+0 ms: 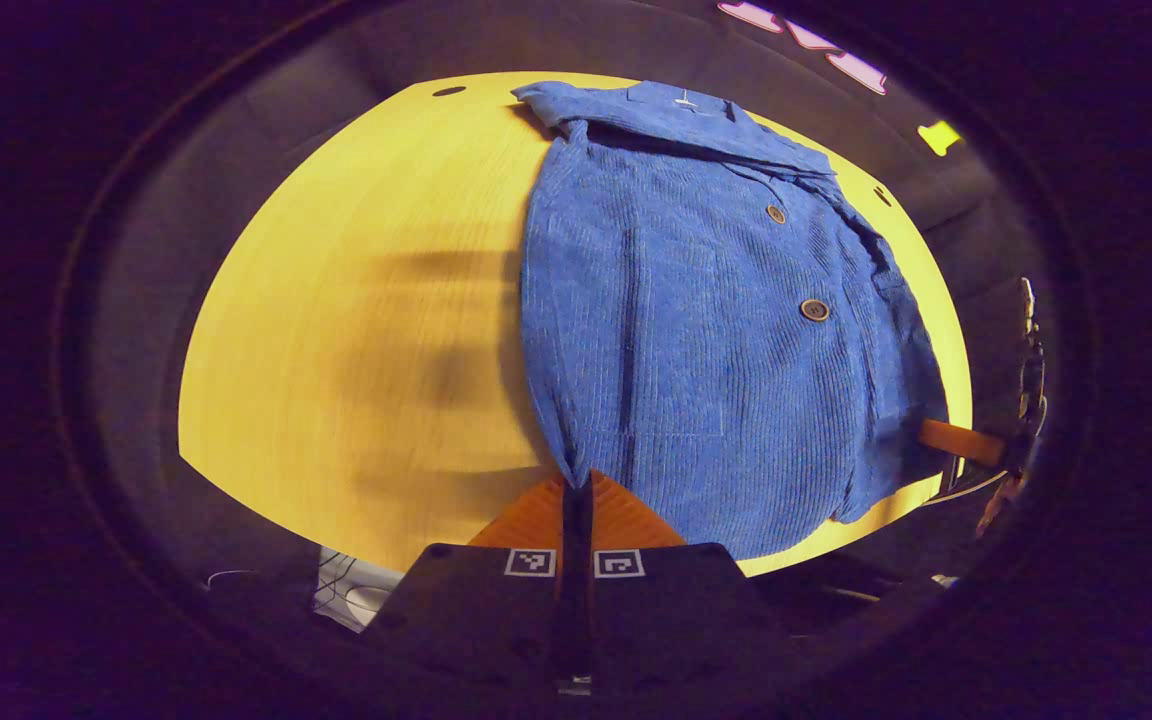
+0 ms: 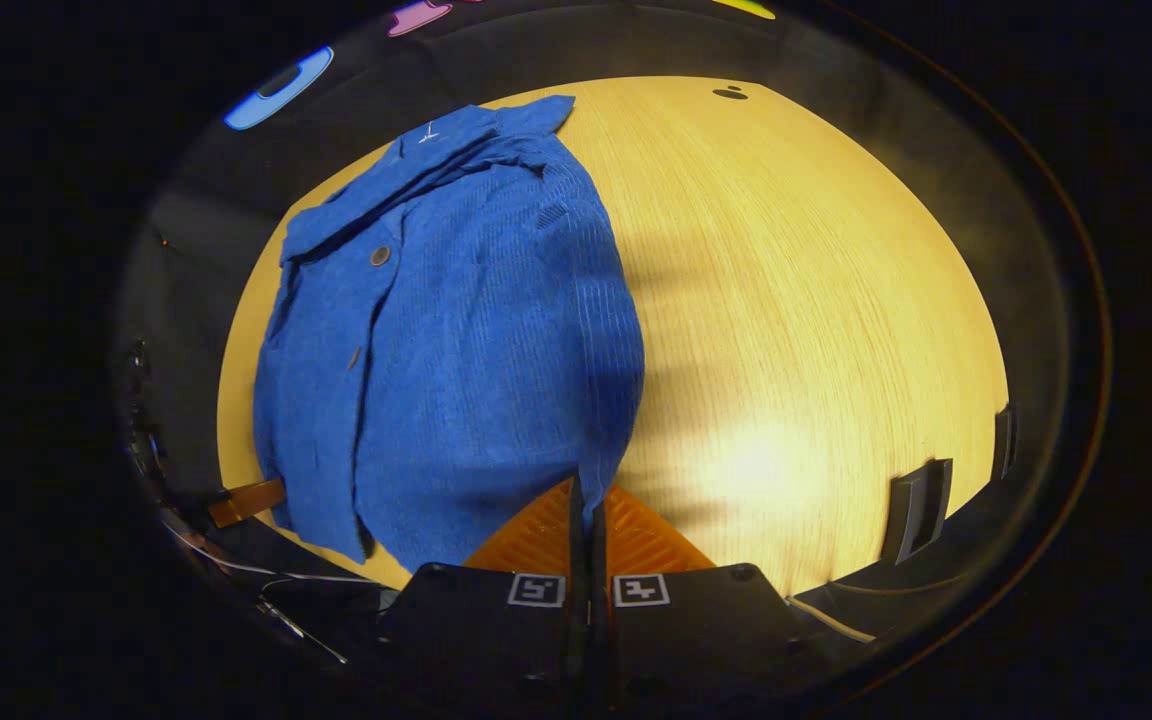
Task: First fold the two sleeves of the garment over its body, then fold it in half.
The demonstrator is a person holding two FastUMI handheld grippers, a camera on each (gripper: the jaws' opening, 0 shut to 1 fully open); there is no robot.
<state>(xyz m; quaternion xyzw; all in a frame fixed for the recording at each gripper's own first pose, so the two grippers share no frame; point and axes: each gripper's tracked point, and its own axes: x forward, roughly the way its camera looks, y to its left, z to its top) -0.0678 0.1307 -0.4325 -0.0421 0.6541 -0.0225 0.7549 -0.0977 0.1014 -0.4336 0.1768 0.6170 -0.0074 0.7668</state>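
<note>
While our two grippers sit at the bottom centre of their views, we see the wooden table (image 1: 336, 330) as the largest thing, a pale yellow top with fine straight grain and a rounded outline, a small dark hole (image 1: 448, 91) near its upper left edge in the left gripper view.

Next comes the garment (image 1: 696, 330), a blue corduroy jacket with narrow ribs running down its length. It lies flat on the table in the right half of the left gripper view and in the left half of the right gripper view (image 2: 456, 330), collar (image 1: 676, 115) toward the top of the frame, hem toward the bottom. It looks narrow, its sides turned in over the body, though we cannot make out each sleeve. A patch pocket (image 1: 671, 330) shows as a stitched rectangle on the front.

Our left gripper (image 1: 576, 482) has its ribbed, wedge-shaped fingers pressed together, pinching a pointed corner of the hem between them. Our right gripper (image 2: 586, 485) is likewise closed tight on the hem's other corner.

Smallest are two round, dark-rimmed buttons (image 1: 814, 309) along the placket, right of centre in the left gripper view.
</note>
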